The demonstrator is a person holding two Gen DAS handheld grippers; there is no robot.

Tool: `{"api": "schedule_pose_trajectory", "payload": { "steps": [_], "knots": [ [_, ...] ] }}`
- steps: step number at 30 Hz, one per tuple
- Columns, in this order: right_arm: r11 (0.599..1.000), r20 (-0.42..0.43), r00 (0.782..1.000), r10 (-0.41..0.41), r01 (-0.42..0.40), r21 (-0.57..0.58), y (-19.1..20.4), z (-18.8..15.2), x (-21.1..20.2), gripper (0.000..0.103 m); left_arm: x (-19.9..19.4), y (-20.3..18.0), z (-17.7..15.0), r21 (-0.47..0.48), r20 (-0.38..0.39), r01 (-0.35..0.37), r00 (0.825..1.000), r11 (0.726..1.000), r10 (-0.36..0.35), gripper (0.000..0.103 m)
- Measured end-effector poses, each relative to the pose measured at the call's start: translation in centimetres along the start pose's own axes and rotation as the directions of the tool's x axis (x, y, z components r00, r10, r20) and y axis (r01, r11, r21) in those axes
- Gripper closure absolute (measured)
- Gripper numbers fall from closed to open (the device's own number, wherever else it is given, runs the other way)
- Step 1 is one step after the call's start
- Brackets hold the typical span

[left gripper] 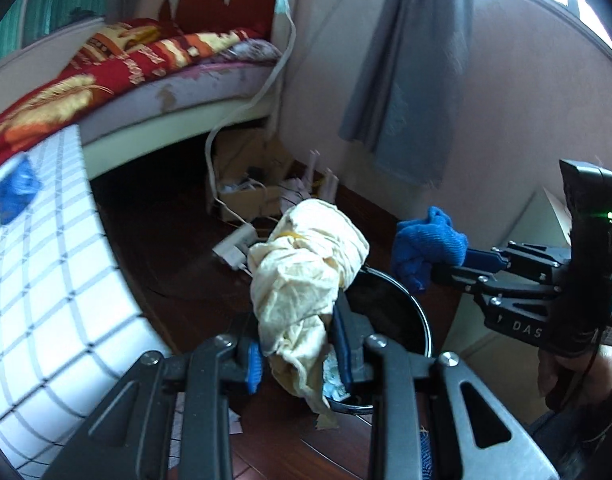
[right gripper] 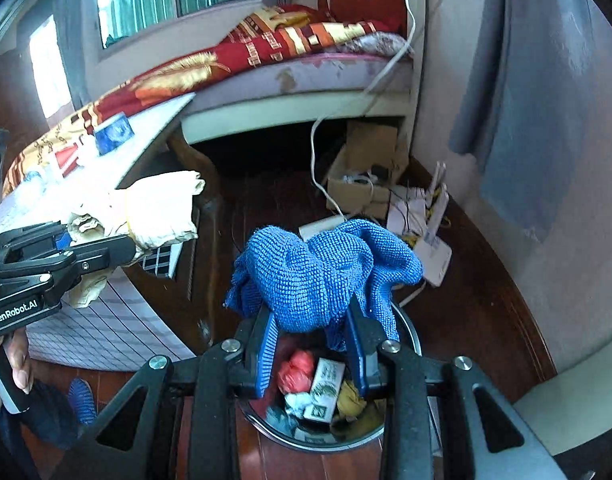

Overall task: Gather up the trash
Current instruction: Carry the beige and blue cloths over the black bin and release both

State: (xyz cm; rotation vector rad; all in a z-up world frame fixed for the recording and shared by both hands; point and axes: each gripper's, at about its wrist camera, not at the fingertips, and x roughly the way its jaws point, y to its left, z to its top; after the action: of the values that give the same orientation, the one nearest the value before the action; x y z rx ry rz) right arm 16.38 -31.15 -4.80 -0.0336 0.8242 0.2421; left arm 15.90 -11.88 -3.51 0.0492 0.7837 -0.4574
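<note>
My left gripper (left gripper: 298, 344) is shut on a crumpled cream cloth (left gripper: 306, 276) and holds it just above the left rim of a black round trash bin (left gripper: 418, 320). The same cloth shows in the right wrist view (right gripper: 158, 208), left of the bin. My right gripper (right gripper: 312, 340) is shut on a blue knitted cloth (right gripper: 322, 272) and holds it over the open bin (right gripper: 406, 320), which holds a red wad (right gripper: 294, 372), a small green-and-white box (right gripper: 326, 384) and other scraps. In the left wrist view the right gripper (left gripper: 438, 268) comes in from the right with the blue cloth (left gripper: 426, 248).
A table with a white checked cover (left gripper: 46, 280) stands at the left, with a blue cup (left gripper: 16, 188) on it. A bed with a red blanket (right gripper: 266, 48) lies behind. A cardboard box (right gripper: 362, 176), cables and a white router (right gripper: 434, 236) sit on the dark wooden floor by the wall.
</note>
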Motion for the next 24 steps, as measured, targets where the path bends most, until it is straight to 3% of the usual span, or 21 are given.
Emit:
{"api": "schedule_pose_trajectory", "payload": {
  "steps": [5, 17, 19, 21, 22, 24],
  "knots": [
    [1.000, -0.059, 0.998, -0.009, 0.009, 0.004, -1.5, -1.9, 1.8, 0.070, 2.5, -1.2, -1.0, 0.021, -0.062, 0.048, 0.997, 0.999, -0.047, 0.073],
    [0.999, -0.207, 0.978, 0.006, -0.012, -0.031, -3.2, -5.7, 7.7, 0.070, 8.8, -2.9, -3.0, 0.021, -0.205, 0.138, 0.970, 0.990, -0.131, 0.072],
    [0.999, -0.236, 0.972, 0.015, -0.025, -0.038, -3.3, -6.2, 8.7, 0.067, 10.2, -3.2, -3.4, 0.019, -0.254, 0.160, 0.955, 0.987, -0.150, 0.062],
    [0.993, -0.265, 0.960, -0.088, 0.063, -0.101, -3.3, -6.9, 9.8, 0.036, 11.2, -2.9, -3.7, 0.045, -0.278, 0.098, 0.957, 0.994, -0.082, 0.017],
    [0.986, -0.270, 0.952, -0.148, 0.120, -0.118, -3.7, -7.2, 10.2, 0.019, 11.2, -2.7, -3.9, 0.052, -0.273, 0.070, 0.960, 0.996, -0.053, 0.011],
    [0.988, -0.284, 0.946, -0.153, 0.138, -0.075, -4.9, -7.4, 10.3, 0.018, 10.9, -1.9, -4.0, 0.039, -0.259, 0.042, 0.965, 0.998, -0.030, 0.000]
  ]
}}
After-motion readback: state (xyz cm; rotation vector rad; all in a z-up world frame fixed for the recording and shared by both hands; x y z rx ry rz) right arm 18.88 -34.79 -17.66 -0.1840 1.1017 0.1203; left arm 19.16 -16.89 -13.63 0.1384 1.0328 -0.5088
